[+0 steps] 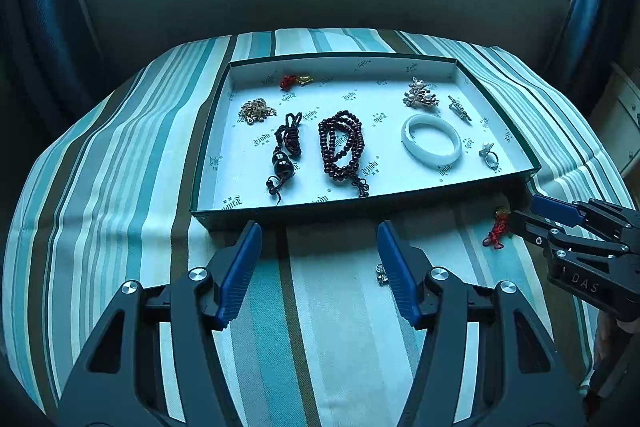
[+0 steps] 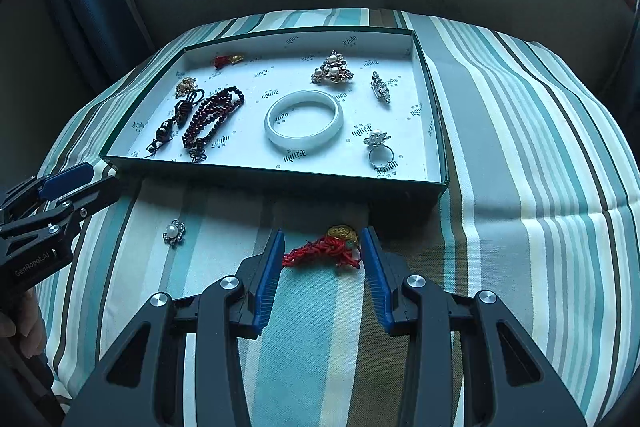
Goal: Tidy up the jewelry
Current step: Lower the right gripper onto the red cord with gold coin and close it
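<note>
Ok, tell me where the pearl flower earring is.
The pearl flower earring lies on the striped cloth outside the box, near its front wall, left of the red-corded charm in the right wrist view.

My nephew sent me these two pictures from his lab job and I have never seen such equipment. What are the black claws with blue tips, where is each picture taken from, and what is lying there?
The claws are two hand-held grippers; a person carries one in each hand, and each has a camera looking along its two fingers.

One picture is from the left gripper, open over the striped cloth and holding nothing. The other is from the right gripper, open around a red knotted charm but not yet closed on it.

Behind lies a shallow box holding a white bangle, dark beads, a ring and brooches. A small pearl flower piece lies on the cloth outside it.
</note>
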A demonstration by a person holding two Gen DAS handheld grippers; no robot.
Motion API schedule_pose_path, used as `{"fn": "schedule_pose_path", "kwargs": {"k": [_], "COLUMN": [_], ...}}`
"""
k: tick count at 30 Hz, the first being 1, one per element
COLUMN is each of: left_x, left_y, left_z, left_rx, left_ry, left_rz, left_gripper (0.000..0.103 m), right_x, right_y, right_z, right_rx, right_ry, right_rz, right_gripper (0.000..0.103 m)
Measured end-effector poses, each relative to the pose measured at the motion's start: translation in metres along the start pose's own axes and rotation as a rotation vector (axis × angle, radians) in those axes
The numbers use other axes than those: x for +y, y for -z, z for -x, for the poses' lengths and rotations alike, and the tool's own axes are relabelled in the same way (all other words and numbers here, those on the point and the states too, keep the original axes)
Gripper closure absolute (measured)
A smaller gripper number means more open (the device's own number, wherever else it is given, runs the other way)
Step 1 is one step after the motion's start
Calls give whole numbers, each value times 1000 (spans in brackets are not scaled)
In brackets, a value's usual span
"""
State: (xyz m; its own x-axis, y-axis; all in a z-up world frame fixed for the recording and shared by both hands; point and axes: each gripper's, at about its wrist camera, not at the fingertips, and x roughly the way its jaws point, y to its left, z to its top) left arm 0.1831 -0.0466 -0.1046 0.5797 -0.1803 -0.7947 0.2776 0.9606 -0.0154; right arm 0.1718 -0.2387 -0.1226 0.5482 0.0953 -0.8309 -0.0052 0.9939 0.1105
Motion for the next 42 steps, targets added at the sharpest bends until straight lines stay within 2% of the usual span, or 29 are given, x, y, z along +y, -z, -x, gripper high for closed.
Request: {"fn": "schedule_pose_path", "kwargs": {"k": [15,22,27,32,37,42], "left_x": [3,-1,-6,-10,-18,-27], "left_y": [13,14,14,14,15,16], "left_z": [-11,-15,-18,-22,-26,-29], "left_rx": [41,55,63,72,86,96], "left_ry": [-1,8,17,24,36,45], "left_rz": [21,17,9,3,-17,-38], "left_gripper": [43,43,43,43,50,50], "right_x": [3,-5,-10,-10,-14,-19], "right_y": [2,10,14,17,18,21], "right_z": [-28,-21,-17,-9,-3,2], "right_rx": [31,46,51,35,30,26], "right_ry": [60,52,43,49,53,60], "right_rz": [9,23,24,43,39,35], "right_gripper": [62,63,78,89,91,91]}}
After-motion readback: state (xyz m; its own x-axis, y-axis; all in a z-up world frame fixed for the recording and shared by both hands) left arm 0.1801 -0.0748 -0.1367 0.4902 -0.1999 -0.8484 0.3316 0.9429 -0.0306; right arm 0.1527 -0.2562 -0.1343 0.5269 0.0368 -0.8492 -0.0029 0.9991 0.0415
